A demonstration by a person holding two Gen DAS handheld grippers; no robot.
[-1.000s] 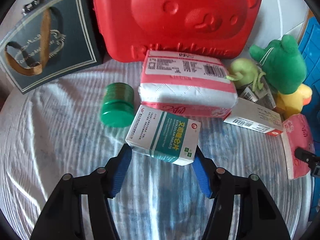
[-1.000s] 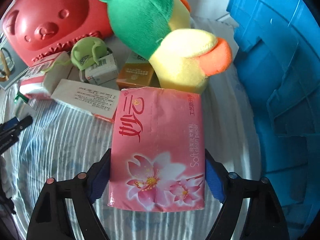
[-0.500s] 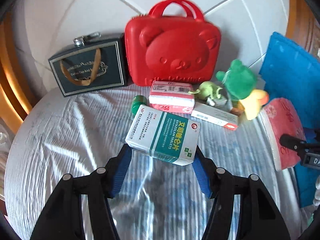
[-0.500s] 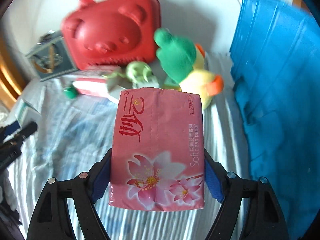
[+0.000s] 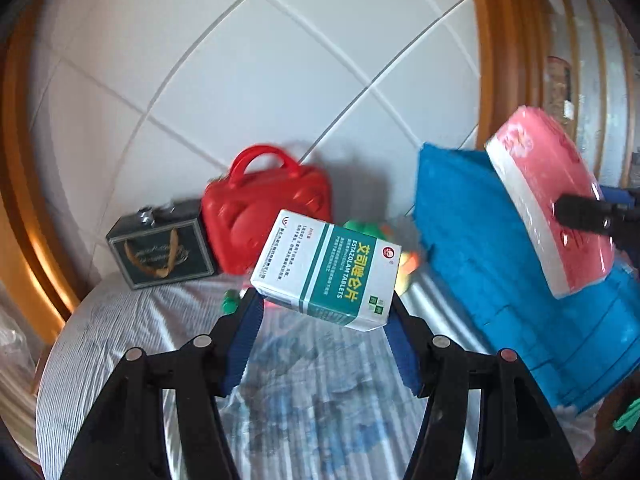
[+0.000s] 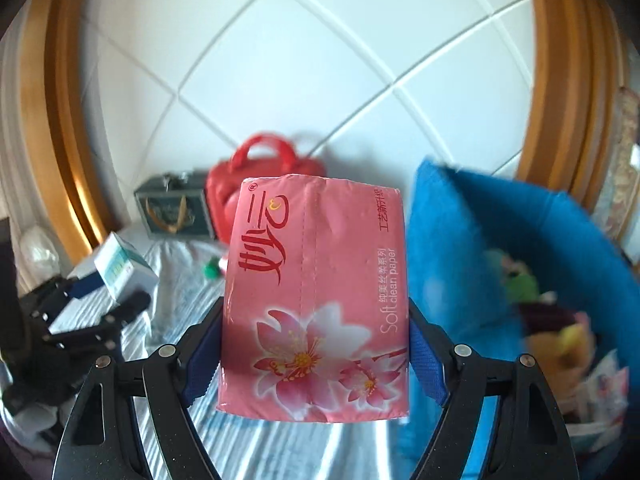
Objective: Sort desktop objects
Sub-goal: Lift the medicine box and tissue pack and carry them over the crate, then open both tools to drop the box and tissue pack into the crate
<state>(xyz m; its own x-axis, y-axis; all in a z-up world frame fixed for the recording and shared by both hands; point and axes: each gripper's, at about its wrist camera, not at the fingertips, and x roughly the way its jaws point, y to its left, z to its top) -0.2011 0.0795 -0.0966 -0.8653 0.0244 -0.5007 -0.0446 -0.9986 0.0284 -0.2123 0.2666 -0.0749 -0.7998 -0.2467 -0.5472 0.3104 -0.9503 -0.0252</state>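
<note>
My left gripper is shut on a white and teal tablet box, held tilted high above the striped tablecloth. My right gripper is shut on a pink tissue pack printed with flowers, also lifted well off the table. In the left wrist view the tissue pack hangs over the blue basket with a right fingertip across it. The right wrist view shows the left gripper and its box at the left edge.
A red bear-faced case and a dark gift bag stand against the white tiled wall. A small green bottle lies on the cloth. The blue basket holds plush toys and packets. Wooden frames flank the wall.
Both grippers have risen steeply and pulled back from the table, carrying the tablet box and the tissue pack. The items on the cloth now look small and far. The basket's inside has come into view.
</note>
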